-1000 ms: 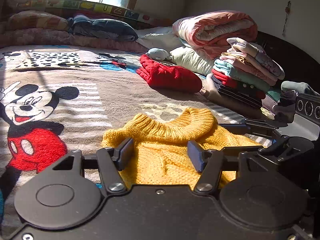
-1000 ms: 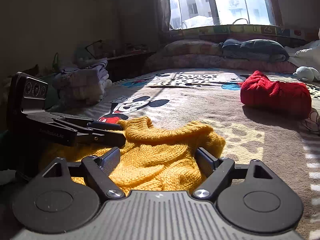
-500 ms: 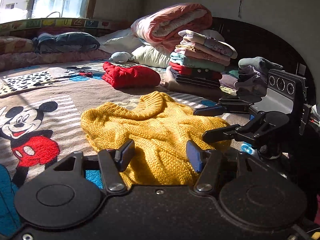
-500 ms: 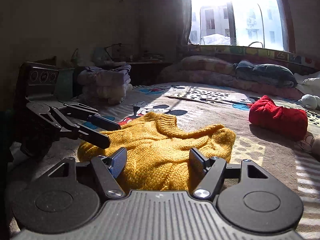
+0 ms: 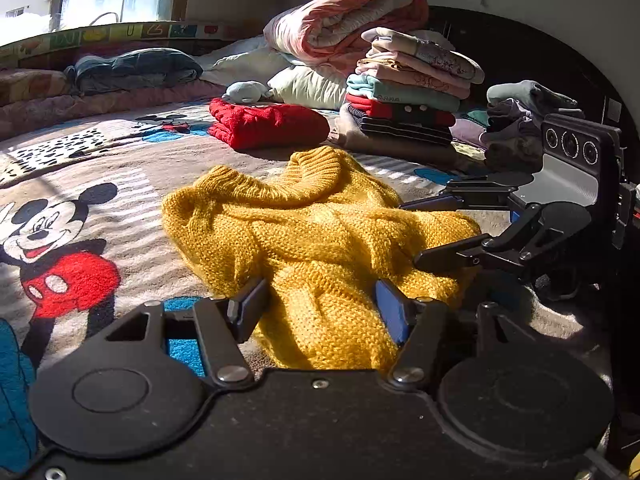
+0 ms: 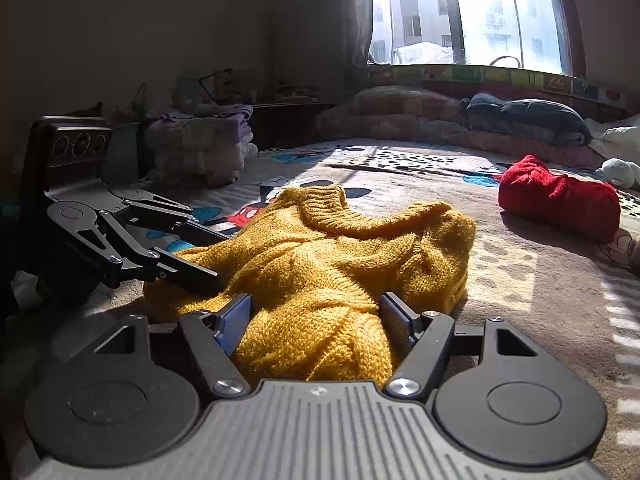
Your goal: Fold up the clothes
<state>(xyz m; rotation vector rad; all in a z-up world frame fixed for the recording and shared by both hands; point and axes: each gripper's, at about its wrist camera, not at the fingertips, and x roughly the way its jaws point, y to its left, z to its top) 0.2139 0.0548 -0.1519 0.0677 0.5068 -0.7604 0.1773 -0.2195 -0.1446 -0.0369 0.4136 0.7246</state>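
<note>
On sunlit cartoon blanket (image 5: 132, 168), both spread claws (image 5: 320, 308) (image 6: 316, 316) flank yellow sweater (image 5: 320, 240).

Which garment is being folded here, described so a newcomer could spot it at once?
On the cartoon-mouse printed bedspread, in front of the tall stack of folded clothes, lies a crumpled mustard-yellow cable-knit sweater with a ribbed collar. Unlike the neatly folded red knit sweater behind it, it is rumpled and sits between both open grippers.

Both your wrist cams sit low, close over the sweater (image 5: 320, 240) (image 6: 340, 264); left cam faces the clothes stack (image 5: 404, 92), right faces the window (image 6: 460, 12). Shared: sweater, each other's gripper.
</note>
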